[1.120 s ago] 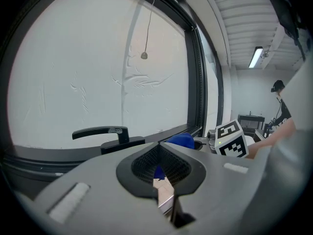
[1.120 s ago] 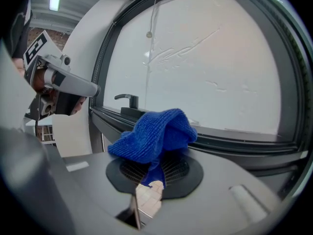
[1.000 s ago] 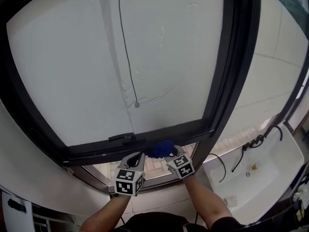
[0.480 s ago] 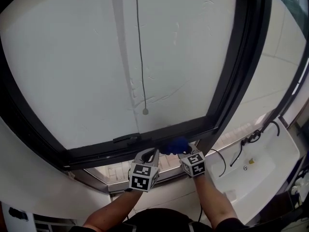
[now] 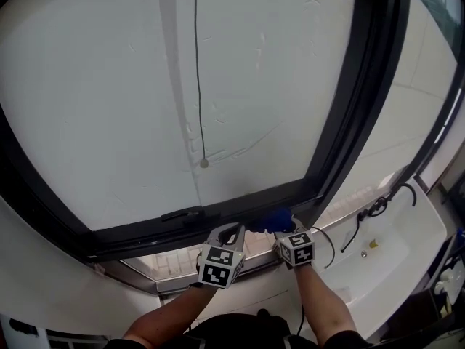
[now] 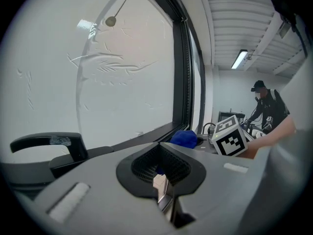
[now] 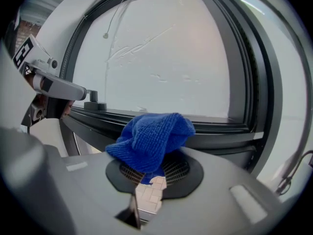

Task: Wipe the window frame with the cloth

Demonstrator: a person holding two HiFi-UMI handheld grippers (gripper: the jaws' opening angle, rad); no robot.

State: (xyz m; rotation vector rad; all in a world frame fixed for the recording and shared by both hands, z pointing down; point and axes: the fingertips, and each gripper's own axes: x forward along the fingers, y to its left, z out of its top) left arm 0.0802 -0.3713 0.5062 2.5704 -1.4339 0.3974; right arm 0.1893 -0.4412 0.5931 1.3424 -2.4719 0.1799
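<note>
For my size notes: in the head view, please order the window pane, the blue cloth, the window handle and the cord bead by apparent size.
1. window pane, by far
2. blue cloth
3. window handle, about as long but thinner
4. cord bead

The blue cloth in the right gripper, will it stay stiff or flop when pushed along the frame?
Probably floppy: the blue cloth bunches and droops in folds above the right gripper, which is shut on it. Its knitted, fuzzy surface suggests it is light and would drag rather than slip on the window frame.
</note>
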